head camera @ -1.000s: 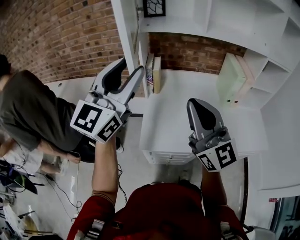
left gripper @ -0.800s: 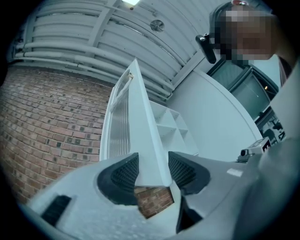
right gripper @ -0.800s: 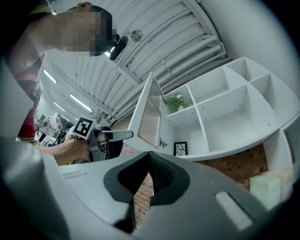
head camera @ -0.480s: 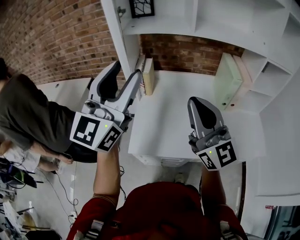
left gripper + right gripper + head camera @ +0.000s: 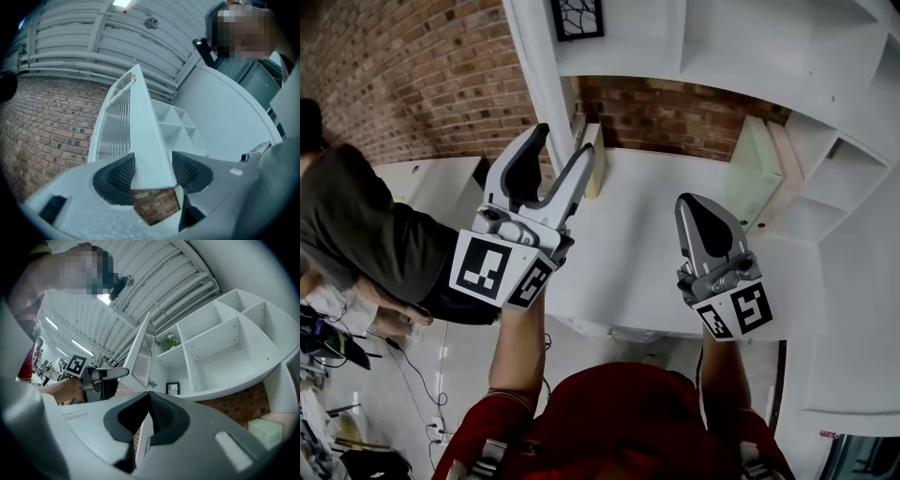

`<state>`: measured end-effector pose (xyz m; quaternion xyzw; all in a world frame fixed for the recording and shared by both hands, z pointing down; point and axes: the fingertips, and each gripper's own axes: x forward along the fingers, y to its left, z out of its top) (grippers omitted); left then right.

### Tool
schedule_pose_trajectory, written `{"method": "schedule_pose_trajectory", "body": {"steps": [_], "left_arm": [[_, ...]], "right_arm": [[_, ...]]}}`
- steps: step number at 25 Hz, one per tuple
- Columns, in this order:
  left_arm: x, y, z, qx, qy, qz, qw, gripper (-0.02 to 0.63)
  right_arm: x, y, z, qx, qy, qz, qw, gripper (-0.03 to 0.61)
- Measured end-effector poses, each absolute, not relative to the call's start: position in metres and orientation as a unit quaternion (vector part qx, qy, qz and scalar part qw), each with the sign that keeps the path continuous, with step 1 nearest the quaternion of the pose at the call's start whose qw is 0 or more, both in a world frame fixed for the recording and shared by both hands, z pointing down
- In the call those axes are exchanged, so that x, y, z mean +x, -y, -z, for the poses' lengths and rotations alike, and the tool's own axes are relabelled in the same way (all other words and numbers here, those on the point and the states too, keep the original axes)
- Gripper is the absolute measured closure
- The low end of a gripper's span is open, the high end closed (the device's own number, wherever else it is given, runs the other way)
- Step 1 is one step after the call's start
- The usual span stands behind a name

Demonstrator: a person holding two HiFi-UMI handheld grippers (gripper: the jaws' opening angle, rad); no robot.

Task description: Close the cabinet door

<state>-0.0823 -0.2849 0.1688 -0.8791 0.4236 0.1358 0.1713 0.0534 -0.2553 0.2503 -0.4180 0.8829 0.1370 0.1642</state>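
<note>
Since the left gripper (image 5: 152, 169) jaws, just opened wider, loosely straddle the cabinet door (image 5: 140, 117), it should be pushed shut with one pad (right gripper (image 5: 149, 414) closed, empty).

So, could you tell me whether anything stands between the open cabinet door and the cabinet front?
Nothing visible does: the cabinet door hangs open, and the framed picture sits back inside the shelf.
</note>
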Motion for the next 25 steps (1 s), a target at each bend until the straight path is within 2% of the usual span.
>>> {"method": "schedule_pose_trajectory", "body": {"steps": [9,25], "left_arm": [[-0.054,0.303,-0.166,-0.866,-0.447,-0.133,0.181,0.345],[0.021,0.384,-0.174,-0.872,-0.454,-0.1,0.155,0.367]], "right_arm": [[0.085,0.275,-0.252,-0.418,-0.886,-0.132,0.153,0.566],[0.156,0.312,-0.259,-0.422,-0.886,-0.123,0.145,0.566]]}}
